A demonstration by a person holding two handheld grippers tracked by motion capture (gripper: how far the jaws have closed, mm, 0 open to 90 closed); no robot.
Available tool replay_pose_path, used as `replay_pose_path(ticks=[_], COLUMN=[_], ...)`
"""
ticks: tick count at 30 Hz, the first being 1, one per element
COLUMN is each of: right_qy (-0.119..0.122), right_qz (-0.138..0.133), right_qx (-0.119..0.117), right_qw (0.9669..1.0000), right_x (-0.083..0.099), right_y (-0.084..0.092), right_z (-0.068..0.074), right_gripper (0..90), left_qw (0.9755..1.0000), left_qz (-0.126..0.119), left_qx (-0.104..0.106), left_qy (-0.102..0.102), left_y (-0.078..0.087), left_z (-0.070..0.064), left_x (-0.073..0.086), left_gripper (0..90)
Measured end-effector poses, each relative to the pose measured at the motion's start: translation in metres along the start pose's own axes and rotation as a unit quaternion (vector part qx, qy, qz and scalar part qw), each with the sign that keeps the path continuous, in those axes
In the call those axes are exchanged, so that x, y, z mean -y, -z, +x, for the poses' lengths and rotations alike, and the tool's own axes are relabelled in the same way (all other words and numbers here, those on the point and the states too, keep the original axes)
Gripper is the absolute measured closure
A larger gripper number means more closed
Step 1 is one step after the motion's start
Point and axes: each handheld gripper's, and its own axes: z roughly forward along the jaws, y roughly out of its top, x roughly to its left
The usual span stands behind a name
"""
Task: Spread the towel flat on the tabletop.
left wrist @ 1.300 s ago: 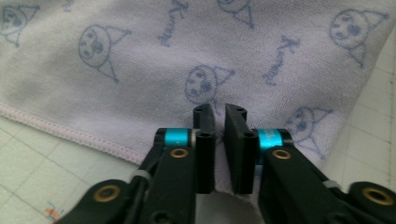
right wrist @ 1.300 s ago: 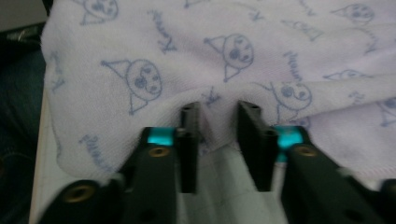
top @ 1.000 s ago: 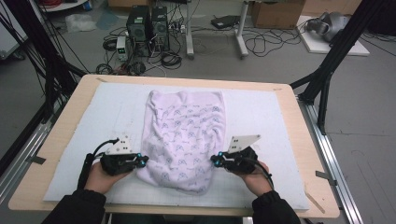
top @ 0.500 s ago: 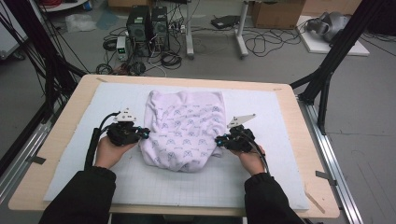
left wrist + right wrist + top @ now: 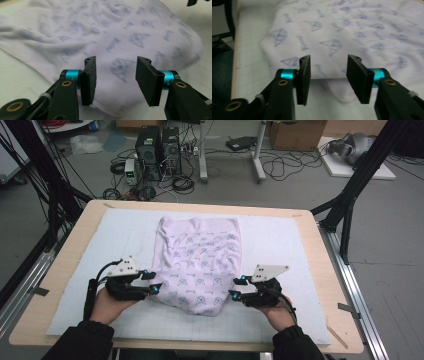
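White printed garment (image 5: 197, 265) lies folded mid-mat (image 5: 300, 245). Left gripper (image 5: 154, 282) and right gripper (image 5: 235, 287) flank its near corners, jaws just opened, spread, nothing pinched. Advice: close low on both layers, evenly.

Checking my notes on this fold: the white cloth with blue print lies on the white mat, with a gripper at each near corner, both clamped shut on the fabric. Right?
Not quite. Both gripper views show the left gripper and the right gripper open, jaws just parted, pressing nothing. The white cloth with blue print does lie on the white mat, a gripper at each near corner.
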Motion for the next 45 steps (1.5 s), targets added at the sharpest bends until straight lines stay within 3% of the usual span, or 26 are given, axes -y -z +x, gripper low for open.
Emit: replay_pose_path(ticks=[1, 4, 6, 9, 11, 12, 14, 19, 21, 24, 27, 30, 34, 35, 37, 39, 41, 42, 45], right_qy=[0.007, 0.017, 0.031, 0.031, 0.022, 0.02, 0.029, 0.035, 0.027, 0.032, 0.045, 0.042, 0.017, 0.008, -0.026, -0.053, -0.065, -0.067, -0.076], right_qz=[0.001, 0.014, 0.03, 0.046, 0.049, 0.053, 0.055, 0.037, 0.015, -0.009, -0.025, -0.021, 0.009, 0.018, 0.029, 0.035, 0.048, 0.053, 0.02], right_qx=[-0.003, -0.018, -0.023, -0.022, -0.032, -0.043, -0.046, -0.05, -0.065, -0.068, -0.051, -0.026, 0.017, 0.025, 0.027, 0.028, 0.032, 0.037, 0.023], right_qw=[1.0, 0.9996, 0.9988, 0.9982, 0.9981, 0.9975, 0.997, 0.9974, 0.9975, 0.9971, 0.9974, 0.9986, 0.9997, 0.9995, 0.9989, 0.9976, 0.9962, 0.9956, 0.9966], right_x=[0.001, 0.002, 0.003, 0.004, 0.006, 0.006, 0.006, -0.004, -0.011, -0.024, -0.043, -0.057, -0.064, -0.062, -0.056, -0.048, -0.042, -0.04, -0.04], right_y=[-0.005, -0.021, -0.033, -0.05, -0.058, -0.061, -0.062, -0.036, -0.02, 0.002, 0.018, 0.019, -0.008, -0.018, -0.035, -0.049, -0.06, -0.062, -0.055], right_z=[0.004, 0.011, 0.014, 0.017, 0.015, 0.015, 0.016, 0.018, 0.017, 0.016, 0.012, 0.001, -0.029, -0.036, -0.052, -0.065, -0.072, -0.073, -0.073], right_gripper=[43.2, 42.2, 44.7, 55.8, 71.7, 80.7, 86.1, 87.3, 87.6, 88.3, 88.5, 88.4, 88.4, 88.4, 88.2, 87.7, 85.0, 79.9, 73.0], left_qw=[1.0, 0.9993, 0.9987, 0.998, 0.9985, 0.9984, 0.9987, 0.9993, 0.9996, 0.9994, 0.9992, 0.9997, 0.9988, 0.9981, 0.996, 0.994, 0.9925, 0.9921, 0.9921], left_qz=[0.007, 0.033, 0.045, 0.057, 0.048, 0.051, 0.045, 0.02, 0.004, -0.02, -0.02, -0.001, 0.022, 0.032, 0.056, 0.074, 0.083, 0.085, 0.068], left_qx=[0.005, 0.008, 0.01, 0.019, 0.021, 0.019, 0.017, 0.026, 0.019, 0.008, 0.002, -0.012, -0.04, -0.045, -0.063, -0.062, -0.06, -0.064, -0.074], left_qy=[-0.005, -0.017, -0.019, -0.019, -0.016, -0.015, -0.014, -0.017, -0.019, -0.027, -0.034, -0.023, 0.015, 0.029, 0.029, 0.05, 0.067, 0.066, 0.075], left_y=[-0.003, -0.013, -0.022, -0.034, -0.035, -0.034, -0.029, -0.003, 0.013, 0.032, 0.036, 0.024, -0.009, -0.018, -0.035, -0.049, -0.056, -0.057, -0.045], left_z=[-0.003, -0.009, -0.009, -0.008, -0.008, -0.008, -0.01, -0.008, -0.009, -0.012, -0.014, 0.001, 0.035, 0.044, 0.056, 0.066, 0.073, 0.075, 0.075], left_x=[0.003, 0.011, 0.015, 0.021, 0.021, 0.019, 0.014, -0.003, -0.013, -0.03, -0.044, -0.051, -0.051, -0.049, -0.044, -0.037, -0.032, -0.032, -0.034], left_gripper=[50.0, 45.2, 47.2, 67.1, 79.4, 81.2, 82.5, 83.3, 83.2, 83.3, 83.2, 82.4, 82.4, 82.4, 82.3, 81.4, 78.7, 75.9, 60.2])
